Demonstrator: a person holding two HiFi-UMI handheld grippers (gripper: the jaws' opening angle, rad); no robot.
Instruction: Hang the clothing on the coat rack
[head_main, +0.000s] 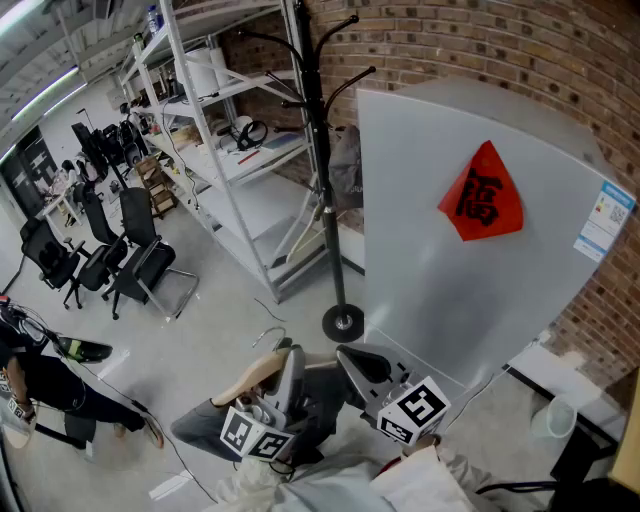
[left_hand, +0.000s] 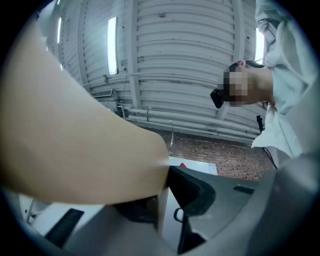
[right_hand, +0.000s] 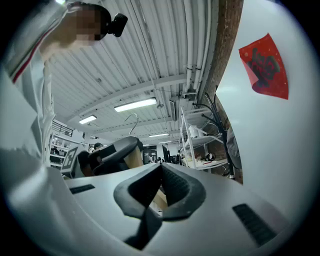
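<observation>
Brick wall (head_main: 480, 50) closed off the back of a workshop with a pale grey surface (head_main: 220, 330) underfoot. In the head view, one black coat rack (head_main: 322, 170) stood at 12 o'clock from the two grippers, well apart from them, with its round base on the surface. One tall grey panel (head_main: 440, 300) leaned at 2 o'clock, bearing one red diamond paper (head_main: 483, 195) and one small label (head_main: 605, 222). One white shelving unit (head_main: 240, 160) ran off at 11 o'clock. At least three black office chairs (head_main: 140, 260) stood at 10 o'clock. One person (head_main: 50, 385) in dark trousers was at 9 o'clock.

At 6 o'clock, low in that view, the left gripper (head_main: 283, 368) had its tongs closed on one pale wooden hanger (head_main: 240, 380). In the left gripper view the hanger filled the left half of the picture and pressed against a dark pad (left_hand: 192, 190). One dark grey garment (head_main: 325, 395) draped from the hanger beneath both grippers, not on the rack. The hanger's single wire hook (right_hand: 132, 120) stood up above the left gripper in the right gripper view.

The right gripper (head_main: 358, 362) sat just beside the left, at its 3 o'clock. Its tongs met at the tips. A sliver of pale wood showed in the gap below the tips; whether it was gripped could not be told.
</observation>
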